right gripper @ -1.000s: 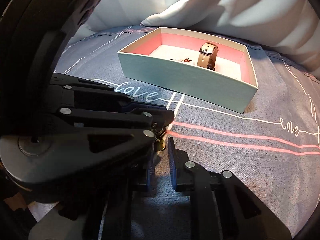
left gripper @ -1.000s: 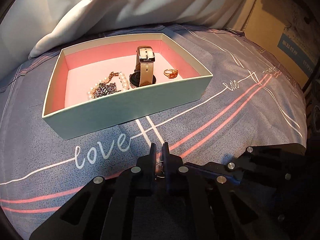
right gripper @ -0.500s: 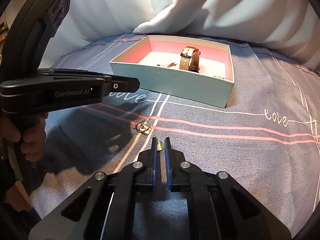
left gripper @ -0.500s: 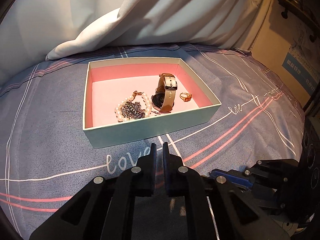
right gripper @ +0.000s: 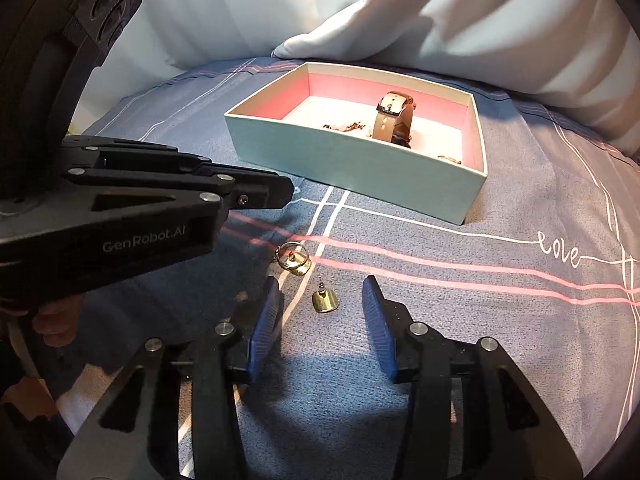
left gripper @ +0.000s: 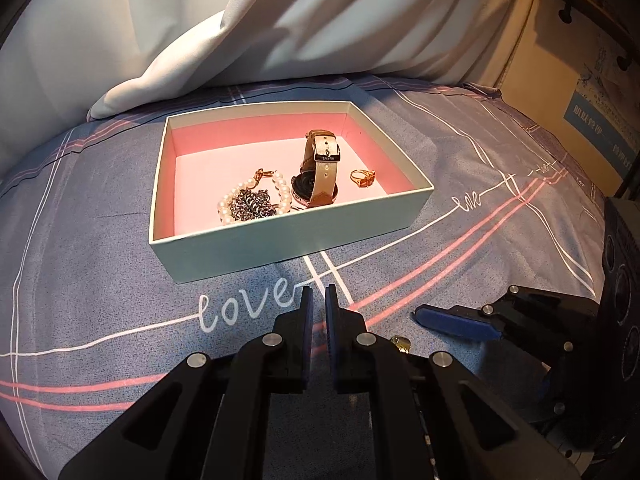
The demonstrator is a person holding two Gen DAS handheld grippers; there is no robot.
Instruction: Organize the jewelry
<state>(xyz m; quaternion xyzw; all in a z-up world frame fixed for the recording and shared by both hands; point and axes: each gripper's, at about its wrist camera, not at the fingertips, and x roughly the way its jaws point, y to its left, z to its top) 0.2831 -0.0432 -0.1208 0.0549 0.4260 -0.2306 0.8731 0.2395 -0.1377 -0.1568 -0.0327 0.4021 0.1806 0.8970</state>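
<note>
Fingers [right gripper: 374, 320] of right gripper [right gripper: 322, 312] opening around small gold dome-shaped earring [right gripper: 325, 301], untouched on bedsheet [right gripper: 440, 320].

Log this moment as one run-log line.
left hand-held gripper: shut, empty | right hand-held gripper: opening, gold earring lying loose between fingers | hoop earring: on bedspread | box: watch, pearls, ring

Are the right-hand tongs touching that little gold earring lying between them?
Apart. The right wrist view shows bedspread either side of the earring as the right tongs open.
</note>
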